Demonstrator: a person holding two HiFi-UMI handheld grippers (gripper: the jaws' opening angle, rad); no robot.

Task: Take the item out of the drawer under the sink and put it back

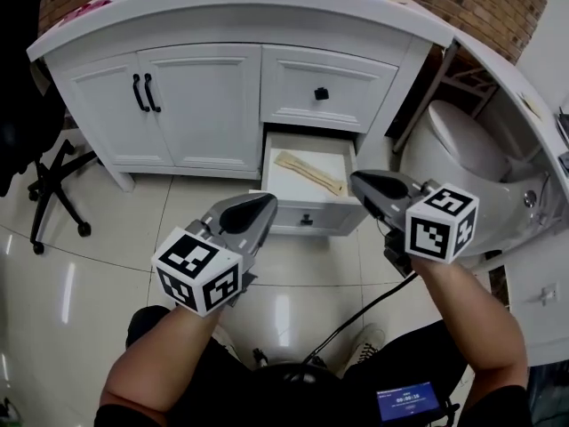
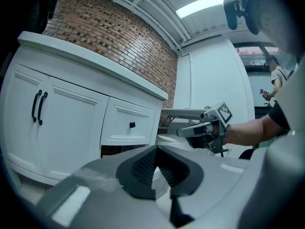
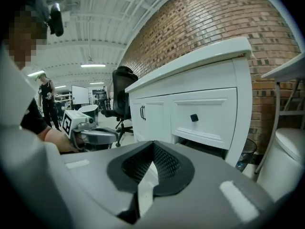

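Observation:
The lower drawer [image 1: 270,173] of the white vanity stands pulled open. A pale wooden utensil [image 1: 309,173] lies diagonally inside it. My left gripper [image 1: 264,204] hovers just in front of the drawer's left corner, shut and empty. My right gripper [image 1: 356,181] hangs at the drawer's right front corner, also shut with nothing in it. In the left gripper view the jaws [image 2: 156,150] meet at their tips, and the right gripper [image 2: 189,130] shows beyond. The right gripper view shows its jaws [image 3: 152,145] closed, with the left gripper [image 3: 102,136] off to the left.
Above the open drawer is a closed drawer [image 1: 322,87] with a black knob. Double cabinet doors [image 1: 178,105] are to the left. A white toilet [image 1: 462,149] stands right of the vanity. An office chair base [image 1: 53,181] is at far left. A cable [image 1: 364,314] trails over the tiled floor.

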